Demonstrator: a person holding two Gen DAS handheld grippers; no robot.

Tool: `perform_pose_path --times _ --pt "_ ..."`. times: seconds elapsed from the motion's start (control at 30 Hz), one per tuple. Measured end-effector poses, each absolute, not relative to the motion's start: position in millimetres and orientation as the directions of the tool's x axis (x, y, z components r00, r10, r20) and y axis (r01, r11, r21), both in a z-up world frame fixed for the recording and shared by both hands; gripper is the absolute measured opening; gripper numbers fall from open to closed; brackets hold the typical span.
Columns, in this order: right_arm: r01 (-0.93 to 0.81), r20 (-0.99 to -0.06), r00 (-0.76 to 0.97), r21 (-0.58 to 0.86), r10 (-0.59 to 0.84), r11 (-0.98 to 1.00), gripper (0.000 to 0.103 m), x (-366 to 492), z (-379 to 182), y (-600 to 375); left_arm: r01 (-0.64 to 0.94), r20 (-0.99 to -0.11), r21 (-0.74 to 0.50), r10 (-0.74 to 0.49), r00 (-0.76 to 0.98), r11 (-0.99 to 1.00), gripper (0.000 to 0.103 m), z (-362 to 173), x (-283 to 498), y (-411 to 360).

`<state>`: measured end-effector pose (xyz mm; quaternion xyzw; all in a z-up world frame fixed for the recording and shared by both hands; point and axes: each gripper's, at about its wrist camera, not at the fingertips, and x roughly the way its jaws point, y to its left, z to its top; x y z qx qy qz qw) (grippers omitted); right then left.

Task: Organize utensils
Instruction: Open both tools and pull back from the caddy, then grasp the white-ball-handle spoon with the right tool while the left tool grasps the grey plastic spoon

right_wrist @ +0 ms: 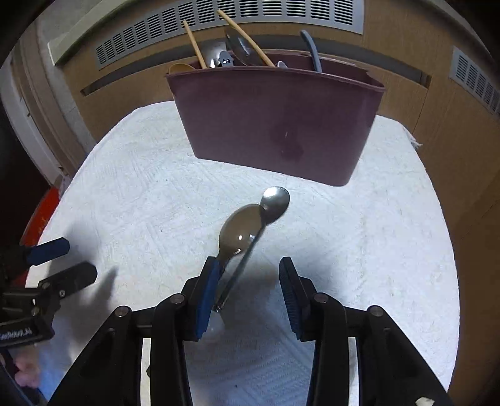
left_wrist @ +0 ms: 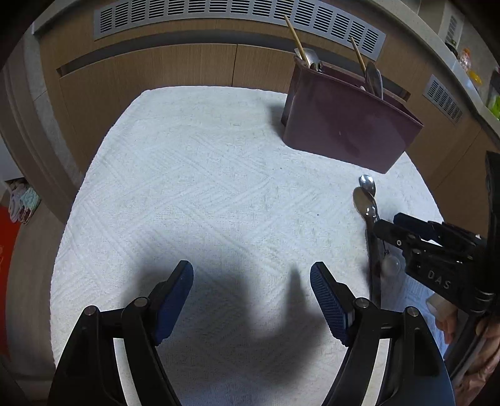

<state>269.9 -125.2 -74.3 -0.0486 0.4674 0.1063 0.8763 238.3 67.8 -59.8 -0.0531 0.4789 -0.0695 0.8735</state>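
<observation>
A maroon utensil holder [right_wrist: 275, 121] stands at the far side of a white towel [right_wrist: 156, 193]; it also shows in the left wrist view [left_wrist: 347, 128]. It holds chopsticks [right_wrist: 195, 43], spoons and a grey handle. Two metal spoons lie overlapped on the towel: a larger spoon [right_wrist: 240, 232] and a smaller spoon [right_wrist: 275, 201], also visible in the left wrist view [left_wrist: 365, 200]. My right gripper [right_wrist: 248, 268] is open, its jaws straddling the spoon handles. Its left pad [right_wrist: 207, 296] touches them. My left gripper [left_wrist: 251, 274] is open and empty over bare towel.
Wooden cabinet doors [left_wrist: 150, 71] with metal vent grilles [left_wrist: 237, 12] stand behind the towel. A red object [right_wrist: 42, 215] sits past the towel's left edge. The towel's far right corner [right_wrist: 412, 137] has a fringe.
</observation>
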Motion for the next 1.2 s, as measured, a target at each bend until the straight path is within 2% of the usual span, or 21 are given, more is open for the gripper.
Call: perform_pose_path --times 0.17,0.3,0.43,0.57,0.73,0.9,0.93,0.97,1.07,1.1,1.2 --pt "-0.307 -0.822 0.521 0.072 0.230 0.949 0.037 241.1 -65.8 -127.5 0.080 -0.827 -0.180 -0.195 0.527 0.980 0.079 -59.6 239.1 64.6" --pt "-0.331 -0.797 0.551 0.063 0.248 0.941 0.036 215.5 -62.3 -127.6 0.078 -0.830 -0.192 -0.204 0.519 0.978 0.080 -60.5 243.8 61.3" --pt "-0.352 -0.797 0.556 0.030 0.235 0.935 0.023 214.0 -68.2 -116.4 0.084 -0.832 -0.174 -0.192 0.520 0.981 0.080 -57.9 243.1 56.2" --pt "-0.353 -0.802 0.559 0.001 0.212 0.936 0.019 217.6 -72.9 -115.0 0.094 -0.830 -0.154 -0.180 0.527 0.984 0.080 -52.8 238.9 53.6" --pt "-0.297 -0.713 0.674 -0.019 0.196 0.955 0.018 214.5 -27.9 -142.6 0.104 -0.828 -0.159 -0.190 0.528 0.982 0.080 -48.8 242.3 47.1" --pt "-0.245 -0.589 0.788 -0.029 0.182 0.969 0.016 216.0 43.3 -174.5 0.242 -0.810 -0.211 -0.308 0.500 0.947 0.080 -40.2 255.2 15.4" --pt "-0.245 -0.576 0.796 -0.025 0.187 0.969 0.012 217.9 52.1 -179.1 0.272 -0.810 -0.217 -0.328 0.486 0.938 0.080 -39.8 258.9 7.7" --pt "-0.246 -0.566 0.801 -0.020 0.192 0.969 0.006 219.1 58.5 -182.7 0.303 -0.813 -0.221 -0.347 0.467 0.927 0.077 -39.8 263.6 -1.2" --pt "-0.248 -0.545 0.811 0.008 0.212 0.969 0.006 222.7 69.6 -194.8 0.391 -0.846 -0.215 -0.371 0.382 0.895 0.048 -44.8 282.8 -29.0" --pt "-0.247 -0.540 0.813 0.019 0.218 0.969 0.006 222.7 70.2 -199.2 0.408 -0.862 -0.200 -0.358 0.358 0.891 0.043 -47.6 288.9 -36.8" --pt "-0.243 -0.545 0.806 0.048 0.229 0.969 0.006 223.0 61.8 -210.1 0.439 -0.903 -0.107 -0.272 0.332 0.892 0.042 -53.9 308.4 -57.9"
